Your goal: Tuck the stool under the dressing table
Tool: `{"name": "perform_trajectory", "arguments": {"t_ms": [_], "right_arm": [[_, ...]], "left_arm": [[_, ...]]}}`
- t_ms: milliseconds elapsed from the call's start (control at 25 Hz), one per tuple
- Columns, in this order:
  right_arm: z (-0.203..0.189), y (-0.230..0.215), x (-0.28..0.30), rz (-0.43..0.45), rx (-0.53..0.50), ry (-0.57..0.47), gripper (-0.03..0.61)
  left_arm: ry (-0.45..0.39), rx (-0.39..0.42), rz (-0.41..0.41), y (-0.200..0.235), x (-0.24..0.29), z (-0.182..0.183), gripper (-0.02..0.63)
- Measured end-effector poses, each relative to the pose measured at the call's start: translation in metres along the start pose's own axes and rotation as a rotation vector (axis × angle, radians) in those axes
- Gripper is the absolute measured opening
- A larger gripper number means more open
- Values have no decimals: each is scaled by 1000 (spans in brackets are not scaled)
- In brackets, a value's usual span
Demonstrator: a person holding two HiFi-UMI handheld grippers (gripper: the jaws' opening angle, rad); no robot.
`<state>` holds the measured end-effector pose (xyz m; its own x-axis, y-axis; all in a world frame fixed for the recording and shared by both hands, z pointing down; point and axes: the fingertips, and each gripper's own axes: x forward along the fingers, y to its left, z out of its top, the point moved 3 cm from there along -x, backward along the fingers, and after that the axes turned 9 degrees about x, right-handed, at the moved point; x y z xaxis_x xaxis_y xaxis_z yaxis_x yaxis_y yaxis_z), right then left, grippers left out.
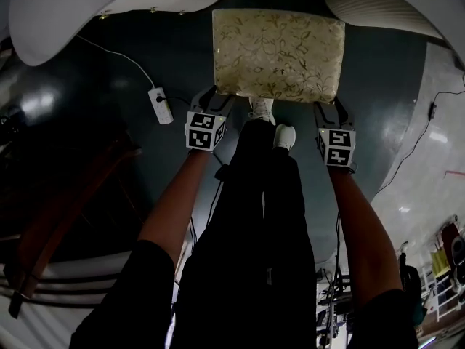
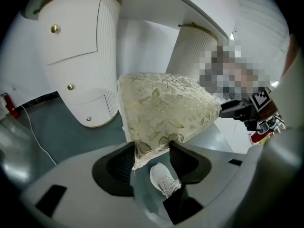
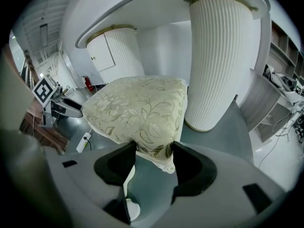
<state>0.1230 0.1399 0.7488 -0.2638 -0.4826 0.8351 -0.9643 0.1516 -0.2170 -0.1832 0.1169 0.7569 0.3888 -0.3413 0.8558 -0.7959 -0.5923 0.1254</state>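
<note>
Two hand-held grippers hold the stool (image 1: pixel 278 43) in front of the white dressing table (image 1: pixel 73 6).

The left hand-held gripper (image 2: pixel 152 153) is clamped on the near left corner of the gold leaf-pattern cushion, and the right hand-held gripper (image 3: pixel 153 158) on the near right corner. The stool stands on the dark, glossy floor (image 1: pixel 109 71), at the gap between the two fluted pedestals of the table. A white power strip (image 1: pixel 160 105) with its cable lies on the floor to the left of the stool. A white shoe (image 1: pixel 285 137) stands just behind the near edge of the stool.
</note>
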Motion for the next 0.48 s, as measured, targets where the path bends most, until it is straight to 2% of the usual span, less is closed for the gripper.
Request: {"name": "perform_trajectory", "arguments": {"t_ms": [200,400,480], "right_arm": [[-11,-2,-8,-7,4,-14,236],[69,-17,27,-9,4,-57,236],[86,-21,35,-6,-2,-63,236]], "left_arm": [[-2,4,-6,-13,-5,-10,236],[-15,23,-8,38,21,63,236],[-19,27,-13,48,28,79,235]]}}
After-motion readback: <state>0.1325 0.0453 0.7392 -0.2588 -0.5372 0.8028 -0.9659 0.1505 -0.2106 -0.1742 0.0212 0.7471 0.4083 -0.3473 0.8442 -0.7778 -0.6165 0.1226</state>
